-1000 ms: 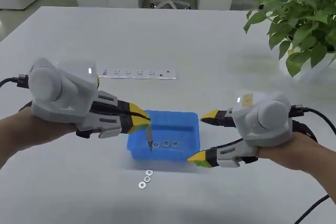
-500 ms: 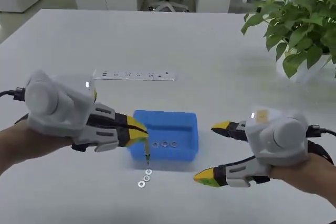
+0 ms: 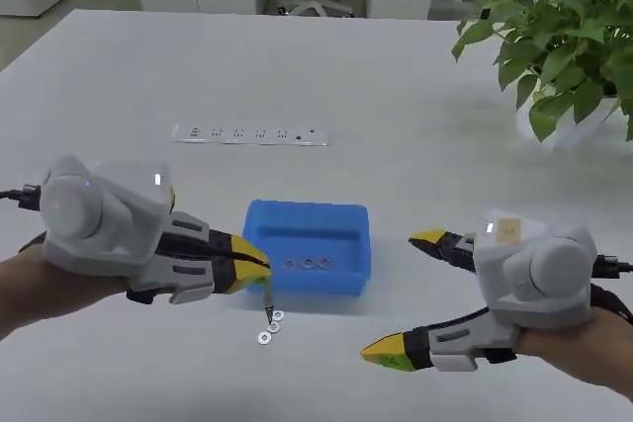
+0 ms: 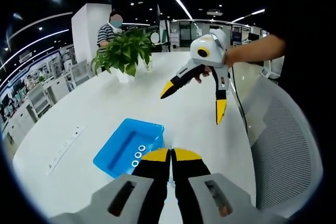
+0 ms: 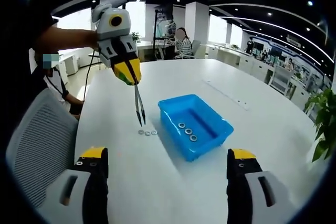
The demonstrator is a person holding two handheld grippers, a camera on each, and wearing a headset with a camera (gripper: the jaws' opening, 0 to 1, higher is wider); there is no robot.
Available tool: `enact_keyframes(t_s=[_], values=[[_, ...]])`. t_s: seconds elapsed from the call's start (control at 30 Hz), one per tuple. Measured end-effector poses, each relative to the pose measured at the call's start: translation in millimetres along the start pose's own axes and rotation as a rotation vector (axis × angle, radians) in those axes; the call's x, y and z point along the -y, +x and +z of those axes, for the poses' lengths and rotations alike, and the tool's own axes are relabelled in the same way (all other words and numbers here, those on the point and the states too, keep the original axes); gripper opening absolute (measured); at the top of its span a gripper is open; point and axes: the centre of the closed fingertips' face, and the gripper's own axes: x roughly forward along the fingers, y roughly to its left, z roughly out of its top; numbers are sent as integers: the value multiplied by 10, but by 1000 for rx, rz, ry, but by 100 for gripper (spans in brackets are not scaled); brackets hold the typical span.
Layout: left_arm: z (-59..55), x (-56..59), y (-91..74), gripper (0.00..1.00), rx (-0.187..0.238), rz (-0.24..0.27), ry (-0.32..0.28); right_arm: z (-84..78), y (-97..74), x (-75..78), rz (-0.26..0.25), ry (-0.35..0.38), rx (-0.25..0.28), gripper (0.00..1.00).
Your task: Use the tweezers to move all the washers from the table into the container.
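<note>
Tweezers [image 5: 139,106] slim, pointed, pinched in left claw [image 3: 261,265]; washers [image 3: 272,327] flat rings.

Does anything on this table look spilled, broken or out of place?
Nothing stands out. Three washers lie loose on the table beside the upright blue container, which holds three more; the tweezers are close by.

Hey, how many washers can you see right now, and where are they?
6. Three washers lie in a row inside the blue container. Three more sit clustered on the table just in front of it, at the tweezers tips. None appears hidden.
</note>
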Motion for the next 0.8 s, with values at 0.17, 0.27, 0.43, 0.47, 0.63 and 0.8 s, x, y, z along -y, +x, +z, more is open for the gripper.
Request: enact_keyframes(t_s=[0.17, 0.27, 0.43, 0.47, 0.63, 0.8], values=[[-34, 36, 18, 5, -2, -7, -1, -10, -9, -13, -5, 15, 8, 100], [-65, 46, 30, 5, -7, -12, -2, -36, -15, -24, -8, 23, 3, 100], [-108, 52, 34, 5, -11, -16, -5, -111, -11, -54, -3, 29, -17, 100], [-118, 52, 34, 5, -12, -16, -5, -123, -11, -60, -3, 29, -21, 100], [-181, 60, 44, 5, -17, -15, -13, -152, -11, -93, 4, 33, -27, 100], [-213, 77, 62, 5, -21, -18, -9, -165, 1, -110, 6, 34, -29, 100]])
